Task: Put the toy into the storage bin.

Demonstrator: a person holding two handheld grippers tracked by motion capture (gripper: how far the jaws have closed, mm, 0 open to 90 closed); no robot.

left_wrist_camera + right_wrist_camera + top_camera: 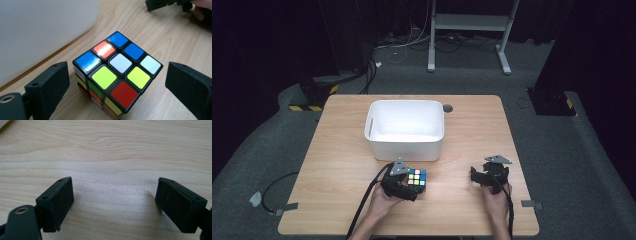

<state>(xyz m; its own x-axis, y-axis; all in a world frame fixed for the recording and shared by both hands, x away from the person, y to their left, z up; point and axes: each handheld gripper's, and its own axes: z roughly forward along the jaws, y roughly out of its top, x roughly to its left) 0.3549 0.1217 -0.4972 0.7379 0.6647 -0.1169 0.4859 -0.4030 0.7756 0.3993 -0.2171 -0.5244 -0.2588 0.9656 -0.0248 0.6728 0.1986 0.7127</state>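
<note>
A scrambled colour cube [416,179] rests on the wooden table [337,150], just in front of the white bin [404,145]. My left gripper [411,186] stands open around the cube [117,75]. One jaw is on each side of it, and a gap shows on both sides. The cube's top face shows blue, orange, white, yellow and red tiles. The bin's white wall [45,30] rises close behind on the left. My right gripper [482,177] is held low over bare wood to the right of the cube. It [115,200] is open with nothing between its jaws.
The white bin looks empty and has a slot handle in its left wall. A round cable port [447,108] sits near the table's far edge. Beyond the table stand a desk frame [469,22] and floor cables [372,70]. The right gripper's jaw tip [162,3] shows beyond the cube.
</note>
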